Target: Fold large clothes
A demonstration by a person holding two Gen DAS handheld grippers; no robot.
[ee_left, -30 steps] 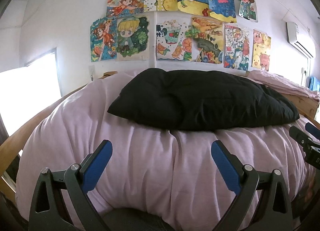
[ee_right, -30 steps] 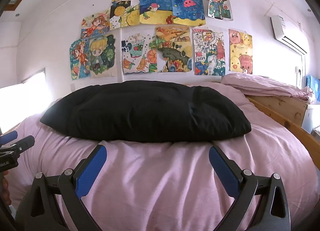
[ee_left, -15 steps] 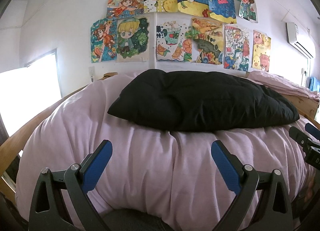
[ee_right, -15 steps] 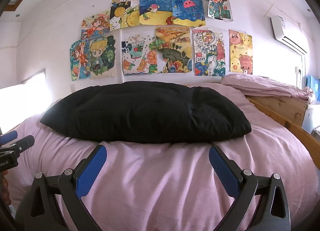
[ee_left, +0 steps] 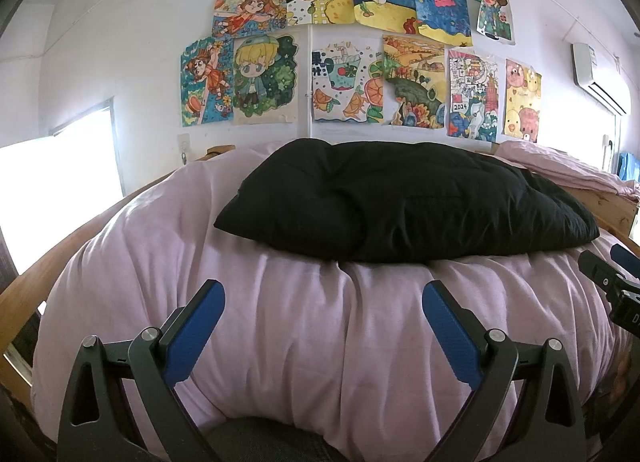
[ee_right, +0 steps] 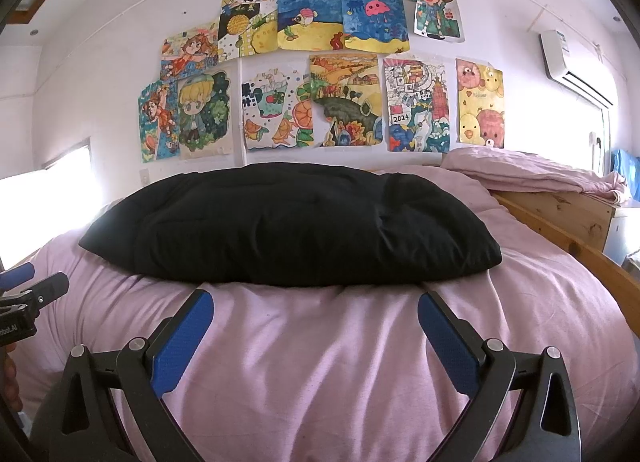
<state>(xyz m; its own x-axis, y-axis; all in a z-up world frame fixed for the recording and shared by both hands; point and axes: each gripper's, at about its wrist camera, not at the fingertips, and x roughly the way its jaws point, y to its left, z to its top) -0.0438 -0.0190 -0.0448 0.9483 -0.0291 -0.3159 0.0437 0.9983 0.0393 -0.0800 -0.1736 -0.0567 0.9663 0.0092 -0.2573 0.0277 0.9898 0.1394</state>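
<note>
- The left gripper (ee_left: 323, 326) is open wide and holds nothing
- The right gripper (ee_right: 316, 326) is open wide too, with nothing in it
- The puffy black coat (ee_left: 400, 206) lies on the pink blanket (ee_left: 320, 342), just ahead of both grippers, not touching them
- Bright drawings (ee_right: 320, 74) hang on the wall beyond it

A puffy black quilted garment (ee_left: 404, 202) lies across the middle of a pink-covered bed (ee_left: 280, 322), nearer its far end. Behind it, a cluster of colourful paper drawings (ee_right: 320, 74) hangs on the white wall. To the right, a folded pink blanket (ee_right: 532, 174) rests on a wooden bed rail (ee_right: 560, 218). A white wall-mounted air conditioner (ee_right: 572, 62) sits above that.
</note>
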